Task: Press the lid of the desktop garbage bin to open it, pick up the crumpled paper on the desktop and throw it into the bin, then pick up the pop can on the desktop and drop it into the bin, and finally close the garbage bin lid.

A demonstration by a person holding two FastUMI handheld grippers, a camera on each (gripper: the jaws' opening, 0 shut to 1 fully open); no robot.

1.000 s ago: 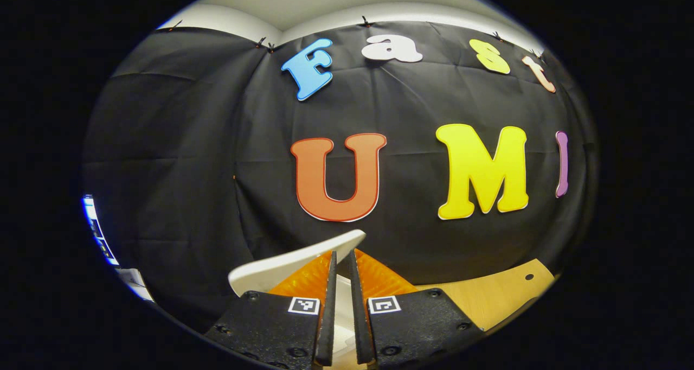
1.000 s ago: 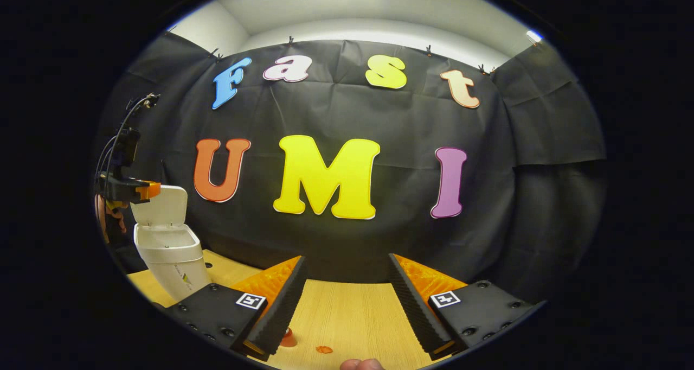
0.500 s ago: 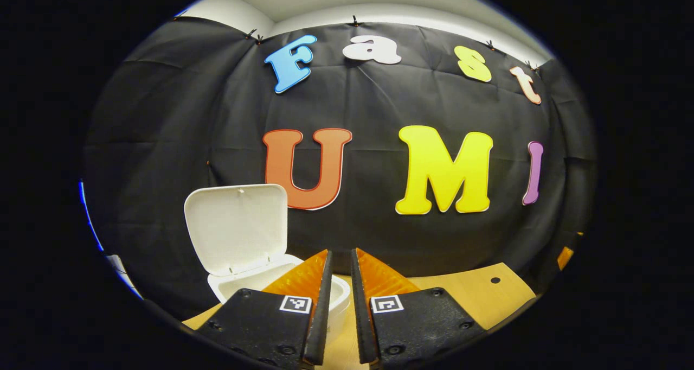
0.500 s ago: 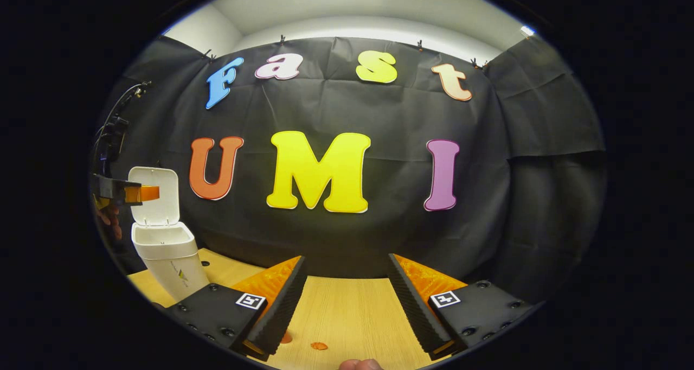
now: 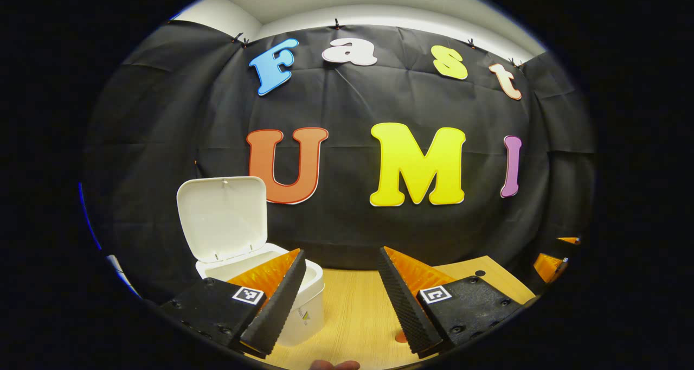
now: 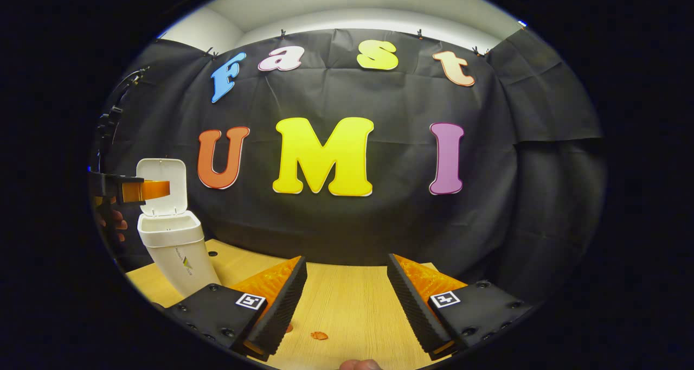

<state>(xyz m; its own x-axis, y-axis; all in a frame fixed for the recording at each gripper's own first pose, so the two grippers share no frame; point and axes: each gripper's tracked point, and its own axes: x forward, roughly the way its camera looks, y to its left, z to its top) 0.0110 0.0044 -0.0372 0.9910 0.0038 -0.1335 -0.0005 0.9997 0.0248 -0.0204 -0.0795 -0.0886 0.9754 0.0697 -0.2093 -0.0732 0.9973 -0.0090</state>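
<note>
Compared with one second earlier, the left gripper point(image 5: 339, 275) had drawn back from the garbage bin point(image 5: 306, 307) and its jaws, then nearly closed, stood spread and empty. The bin's lid point(image 5: 222, 218) stood upright and open, to the left of the gripper. The right gripper point(image 6: 346, 283) remained spread and empty over the wooden desktop point(image 6: 347, 310), backed by the black cloth wall point(image 6: 542, 158). Small orange scraps point(image 6: 319, 335) lay on the desktop between the right fingers point(image 6: 282, 305). In the right gripper view the bin point(image 6: 176, 250) stood far left, the left gripper point(image 6: 146, 189) in front of its lid.
</note>
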